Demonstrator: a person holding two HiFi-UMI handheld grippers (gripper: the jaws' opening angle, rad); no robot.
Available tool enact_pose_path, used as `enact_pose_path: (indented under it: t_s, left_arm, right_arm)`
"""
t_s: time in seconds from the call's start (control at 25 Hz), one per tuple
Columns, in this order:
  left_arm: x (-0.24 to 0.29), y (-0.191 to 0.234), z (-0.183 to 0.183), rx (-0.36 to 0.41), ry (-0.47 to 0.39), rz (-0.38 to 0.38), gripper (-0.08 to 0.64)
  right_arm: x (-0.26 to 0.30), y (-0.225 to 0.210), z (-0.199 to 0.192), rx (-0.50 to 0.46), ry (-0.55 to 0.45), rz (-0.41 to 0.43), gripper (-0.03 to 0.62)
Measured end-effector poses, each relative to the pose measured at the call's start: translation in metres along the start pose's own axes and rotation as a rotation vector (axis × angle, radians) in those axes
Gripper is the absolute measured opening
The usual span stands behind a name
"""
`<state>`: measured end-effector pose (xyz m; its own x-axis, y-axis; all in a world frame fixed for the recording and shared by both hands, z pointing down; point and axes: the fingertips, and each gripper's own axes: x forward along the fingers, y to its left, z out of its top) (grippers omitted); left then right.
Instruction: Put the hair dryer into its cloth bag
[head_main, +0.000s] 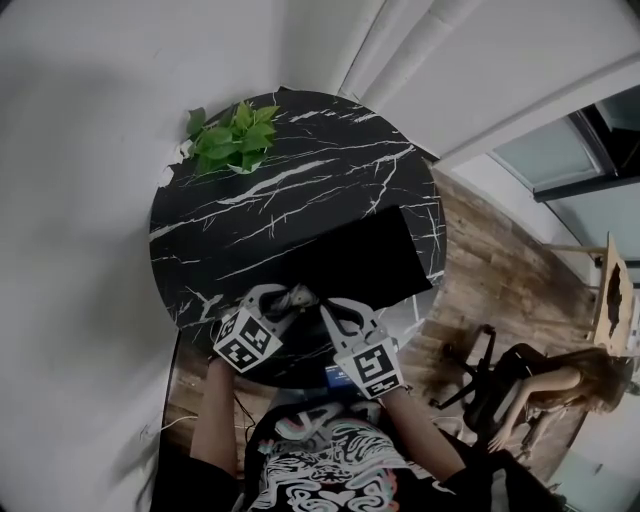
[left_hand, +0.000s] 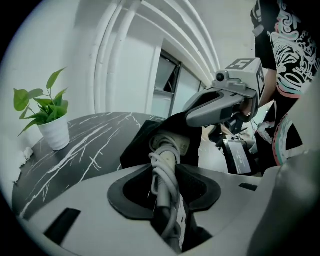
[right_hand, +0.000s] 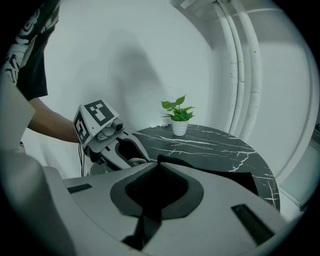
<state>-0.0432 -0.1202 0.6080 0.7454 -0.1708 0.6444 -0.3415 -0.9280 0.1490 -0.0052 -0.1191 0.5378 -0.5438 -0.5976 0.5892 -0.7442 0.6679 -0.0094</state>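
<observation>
Loading under way at a round black marble bench (head_main: 200, 240): the left gripper (left_hand: 165, 180) is clamped on the hair dryer (left_hand: 165, 150), its pads pressing the cord-wrapped handle, with the dryer's front end pointing into the mouth of the black cloth bag (head_main: 350, 255). The right gripper (right_hand: 157, 172) has its jaws pressed together on a fold of the bag's fabric at the opening, lifting that edge just off the bench beside the left gripper. The rest of the bag lies flat across the near half of the bench, and a potted plant (head_main: 232, 140) stands well apart at the far edge. How far the dryer has entered cannot be told, since dark cloth closes round it. The step in hand appears to be the insertion itself. The next move probably calls for the right gripper to hold the mouth raised and taut while the left pushes the dryer deeper along the bag, then lets go once the handle clears the opening.
</observation>
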Motion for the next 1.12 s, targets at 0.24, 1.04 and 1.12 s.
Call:
enact_pose_path:
  t_s: [0.24,1.04,1.12]
  left_arm:
    - [0.018,-0.007,0.020,-0.038,-0.054,-0.009,0.155]
    - [0.077,-0.007,-0.001,0.072,0.098,0.131,0.176]
    - [0.080,-0.005,0.006,0.052,0.093,0.110,0.140]
  right_arm:
    - [-0.012,-0.012,-0.001,0.024,-0.029,-0.018,0.023]
    - [-0.017,-0.035,-0.021,0.076,0.002,-0.057,0.023]
    - [-0.016,-0.035,-0.023,0.066,0.007,-0.048,0.023]
